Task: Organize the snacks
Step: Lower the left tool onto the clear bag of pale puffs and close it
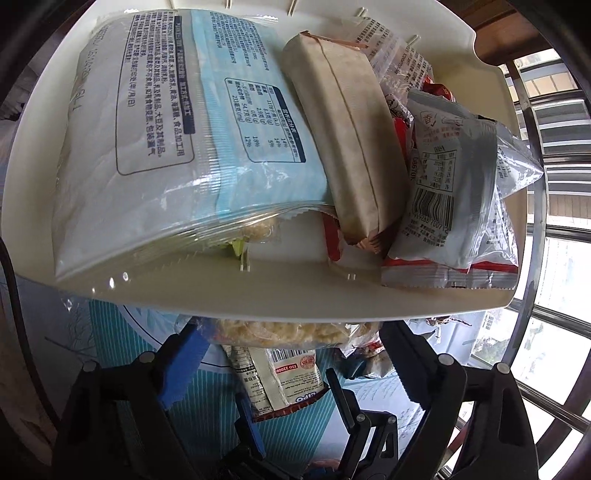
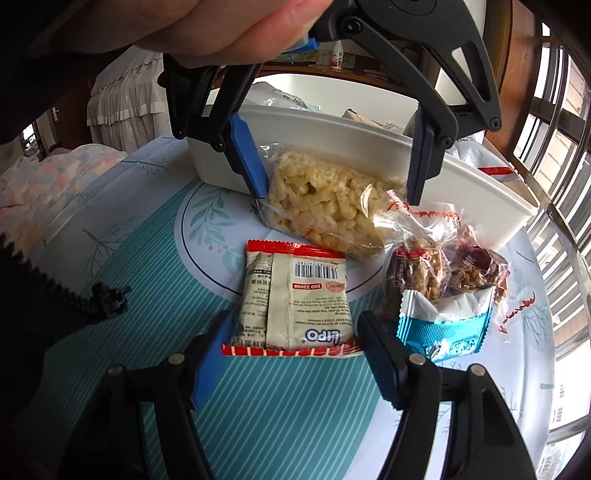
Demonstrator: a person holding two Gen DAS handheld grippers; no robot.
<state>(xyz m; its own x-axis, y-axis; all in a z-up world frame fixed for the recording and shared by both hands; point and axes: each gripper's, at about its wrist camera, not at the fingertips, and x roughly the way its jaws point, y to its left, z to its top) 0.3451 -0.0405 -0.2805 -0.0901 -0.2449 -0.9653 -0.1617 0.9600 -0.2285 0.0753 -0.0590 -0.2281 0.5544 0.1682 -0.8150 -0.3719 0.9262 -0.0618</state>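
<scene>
A clear bag of pale puffed snack lies on the tablecloth against the white bin's front wall. My left gripper points down over it, open, with a finger at each end of the bag. In the left wrist view that gripper straddles the bag below the bin's rim. A cream Lipo packet with red ends lies flat nearer to me. My right gripper is open around its near end, pads beside the two side edges; the packet is not buckled.
The bin holds a large blue-and-white bag, a beige packet and a grey packet. Right of the Lipo packet lie wrapped nut bars and a blue-white wrapper. A hand holds the left gripper. Window rails run along the right.
</scene>
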